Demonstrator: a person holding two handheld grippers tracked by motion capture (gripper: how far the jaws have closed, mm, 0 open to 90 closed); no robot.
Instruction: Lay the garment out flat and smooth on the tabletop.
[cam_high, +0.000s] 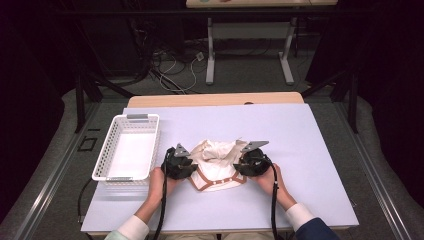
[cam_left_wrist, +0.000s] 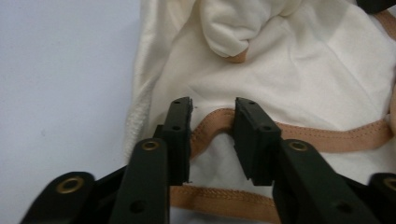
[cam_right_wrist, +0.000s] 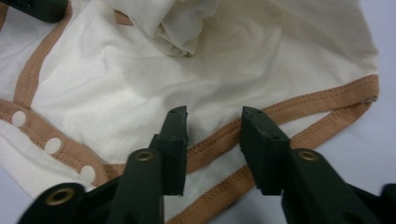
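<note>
Your cream cotton garment with tan-brown trim (cam_high: 216, 165) lies crumpled near the middle of the lilac-covered worktop (cam_high: 310, 150), just right of the white perforated plastic basket (cam_high: 127, 150). Your left gripper (cam_high: 186, 167) sits at the garment's left edge, your right gripper (cam_high: 243, 163) at its right edge, both low on the cloth.

Left gripper view: jaws stand apart with a clear gap; a bend of the tan trim (cam_left_wrist: 219, 122) runs up between them, and one jaw edge looks close to it. I can't tell whether the pads press on it, so no clamp confirmed.

Right gripper view: jaws also apart, straddling the doubled tan trim (cam_right_wrist: 215, 140) where it runs diagonally under them. Cloth shows in the gap and no pinch is visible. White snap studs (cam_right_wrist: 52, 145) sit on the trim off to the left of the jaws in that view, well clear of them.
</note>
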